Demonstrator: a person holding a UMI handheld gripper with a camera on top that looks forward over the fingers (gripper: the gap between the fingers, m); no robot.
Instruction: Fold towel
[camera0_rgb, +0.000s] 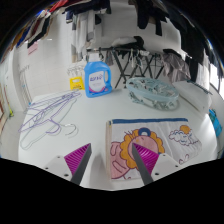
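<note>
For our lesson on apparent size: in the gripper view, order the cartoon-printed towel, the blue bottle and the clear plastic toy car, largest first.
1. Cartoon-printed towel, though it lies nearest the camera.
2. Clear plastic toy car.
3. Blue bottle, close in size to the car, so that order is unsure.

We are getting a single wide-angle view, riding on the tool (113, 160) and looking forward along its two fingers (78, 159) from low and near over the desk (95, 125), facing the far clutter of the room.

Bright, even indoor light with soft, faint shadows on the white table (100, 118). Strong fisheye bending curves the scene toward the edges; distant background appears slightly soft.
</note>
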